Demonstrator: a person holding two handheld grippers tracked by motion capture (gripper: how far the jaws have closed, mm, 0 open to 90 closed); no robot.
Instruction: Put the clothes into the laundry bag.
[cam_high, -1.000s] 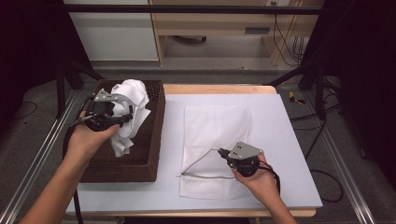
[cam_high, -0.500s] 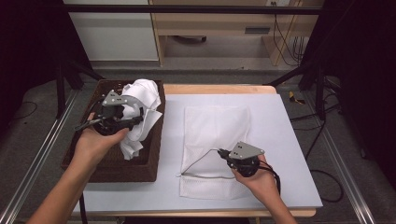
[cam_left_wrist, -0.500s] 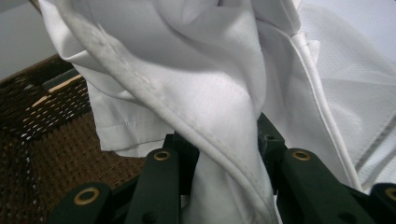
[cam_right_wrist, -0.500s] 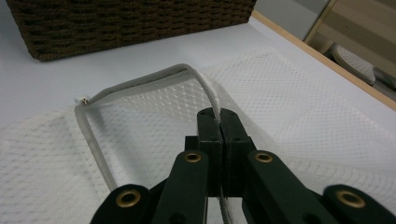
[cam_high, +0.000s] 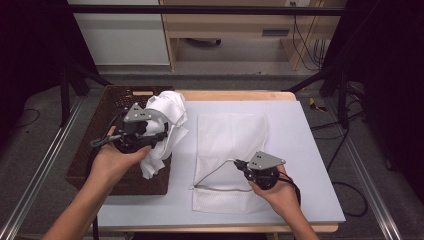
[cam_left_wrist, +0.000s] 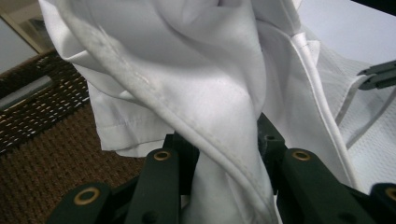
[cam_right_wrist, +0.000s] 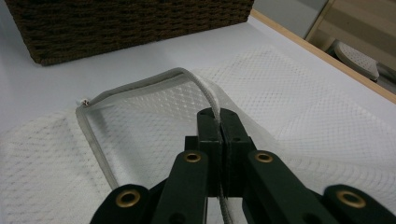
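The landmark is the flat white mesh laundry bag (cam_high: 231, 160) lying on the pale grey table top (cam_high: 310, 150). Its long axis runs away from the person toward the far table edge, and its corded mouth lies at the near end.

The right gripper (cam_high: 246, 169) rests at that near end. Its jaws stand pressed together on the bag's thick white rim cord (cam_right_wrist: 205, 95), which rises in an arch off the mesh, so the mouth gapes toward the brown woven wicker basket (cam_high: 85, 165) on the bag's left side.

The crumpled white cotton garment (cam_high: 162, 127) hangs just left of the bag's left edge, over the basket's right wall, clear of the table. The left gripper (cam_high: 159, 135) is clamped on it: in the left gripper view a bunched, hemmed fold (cam_left_wrist: 224, 154) sits squeezed between the two jaws, and the loose cloth spills above and to both sides of them.

The deciding relation is this: the garment lies to the left of the bag, while the raised opening faces left and toward the person. The left hand (cam_high: 112, 162) is therefore the nearer carrier. In my judgement, the coming move calls for travel rightward toward the arched cord, with the right gripper keeping the rim lifted.
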